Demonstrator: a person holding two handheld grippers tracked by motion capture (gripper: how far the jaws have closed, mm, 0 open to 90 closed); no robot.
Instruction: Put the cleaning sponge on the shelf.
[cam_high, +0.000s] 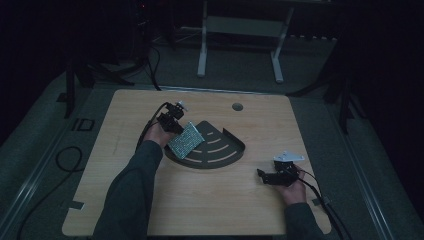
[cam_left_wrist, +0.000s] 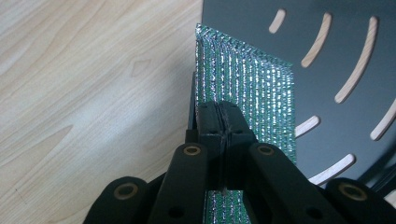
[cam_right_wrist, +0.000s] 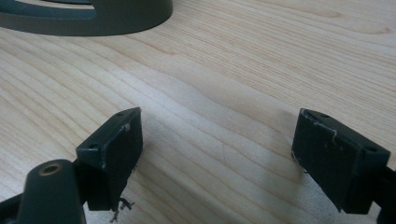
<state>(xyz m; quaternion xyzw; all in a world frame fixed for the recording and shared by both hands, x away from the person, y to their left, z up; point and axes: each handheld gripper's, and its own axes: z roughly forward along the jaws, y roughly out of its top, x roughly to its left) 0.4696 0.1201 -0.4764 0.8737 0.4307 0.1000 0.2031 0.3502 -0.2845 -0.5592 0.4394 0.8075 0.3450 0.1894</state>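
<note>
**Sparkly pad going onto the dark rack**

Closest to the person, the right gripper (cam_high: 270, 176) rests low on the wooden table (cam_high: 200, 200). Its jaws stand wide apart with nothing between them. It looks like it is just waiting.

A bit farther off, the left gripper (cam_high: 176, 126) has its jaws squeezed together on the edge of a sparkly green pad (cam_left_wrist: 247, 88). The pad is thin and shiny. It hangs tilted, with its far end over the left side of the dark rack (cam_high: 220, 150). I cannot tell if it touches the rack yet.

The rack is flat, shaped like a fan, and has curved slots in it. It sits in the middle of the table.

I think the step now is putting the pad down on the rack. Next, the left gripper should go lower until the pad lies flat, then let go gently so the pad does not slide off.
</note>
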